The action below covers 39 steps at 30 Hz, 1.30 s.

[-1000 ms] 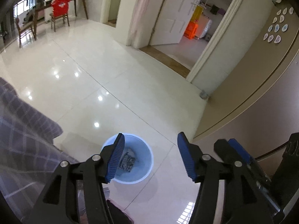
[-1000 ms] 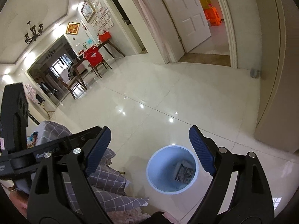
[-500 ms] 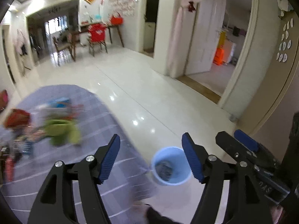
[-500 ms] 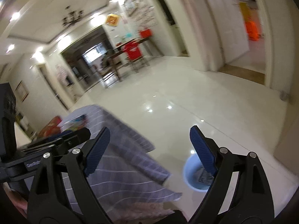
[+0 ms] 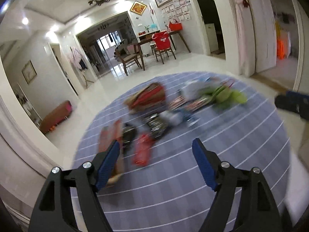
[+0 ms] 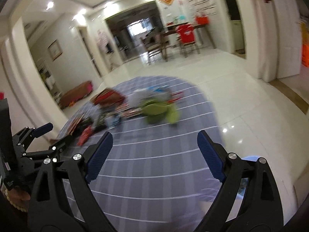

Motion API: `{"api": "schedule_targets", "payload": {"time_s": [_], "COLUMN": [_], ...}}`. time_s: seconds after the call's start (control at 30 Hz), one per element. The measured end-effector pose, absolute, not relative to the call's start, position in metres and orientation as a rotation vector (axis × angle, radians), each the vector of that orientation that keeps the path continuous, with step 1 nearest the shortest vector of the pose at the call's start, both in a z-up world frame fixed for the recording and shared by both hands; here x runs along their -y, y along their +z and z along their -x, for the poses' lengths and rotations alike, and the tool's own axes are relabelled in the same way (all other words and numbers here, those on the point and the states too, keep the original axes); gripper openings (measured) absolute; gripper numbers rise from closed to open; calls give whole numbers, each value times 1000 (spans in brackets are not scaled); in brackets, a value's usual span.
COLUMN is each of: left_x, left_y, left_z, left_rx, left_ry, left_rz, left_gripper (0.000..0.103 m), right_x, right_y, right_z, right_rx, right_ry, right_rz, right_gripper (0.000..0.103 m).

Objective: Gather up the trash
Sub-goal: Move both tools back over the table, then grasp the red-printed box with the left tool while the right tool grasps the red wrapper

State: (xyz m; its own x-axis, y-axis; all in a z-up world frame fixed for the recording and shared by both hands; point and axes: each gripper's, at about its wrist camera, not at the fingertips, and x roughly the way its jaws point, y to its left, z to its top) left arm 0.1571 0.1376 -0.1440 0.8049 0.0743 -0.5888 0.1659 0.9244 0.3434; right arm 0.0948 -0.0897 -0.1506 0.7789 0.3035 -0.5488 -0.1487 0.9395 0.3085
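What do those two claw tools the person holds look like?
Both match. The left gripper and right gripper each have angular black arms with triangular cut-outs, silver screws at the joints, and two jaws faced with ribbed blue pads. No cables show. A beaded bracelet peeks beneath the left one.

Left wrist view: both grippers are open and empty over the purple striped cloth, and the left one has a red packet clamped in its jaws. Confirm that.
Not quite. The left gripper has its jaws apart with nothing between them, as the left wrist view shows; the blurred red packet lies on the purple striped cloth beyond them. The right gripper is open and empty too.
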Motion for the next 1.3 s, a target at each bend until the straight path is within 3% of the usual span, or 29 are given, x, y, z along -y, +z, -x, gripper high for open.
{"api": "schedule_targets", "payload": {"time_s": [0.27,0.6,0.7,0.77,0.9,1.07,1.2,1.3], "left_x": [-226,-257,-258,-257,-266,-286,-283,-277], "left_y": [-174,-198,-198,-195,-179,-162,-154,-149], "left_z": [-147,-156,-163,-167,-168,-167,-165,-158], "left_rx": [-639,-658,-662,-668,-613,-576,-550,-536], "left_ry": [-30,-37,-75,-102,-128,-188,-188,-166], "left_rz": [-473,-471,-439,-401,-294,-106,-69,-58], "left_gripper": [76,74,48,25,14,9,7,7], "right_x": [18,-54,-75,-85,-104,-127,-135,-126], "right_y": [-171,-188,-191,-193,-198,-205,-209,-211], "right_z": [-120,-150,-161,-168,-184,-202,-208,-211], "right_rx": [-742,-847,-851,-854,-865,-889,-894,-891], "right_ry": [336,359,363,364,356,336,301,312], "right_rz": [-210,-182,-153,-143,-127,-20,76,58], "right_gripper": [88,88,88,88,88,87,45,27]}}
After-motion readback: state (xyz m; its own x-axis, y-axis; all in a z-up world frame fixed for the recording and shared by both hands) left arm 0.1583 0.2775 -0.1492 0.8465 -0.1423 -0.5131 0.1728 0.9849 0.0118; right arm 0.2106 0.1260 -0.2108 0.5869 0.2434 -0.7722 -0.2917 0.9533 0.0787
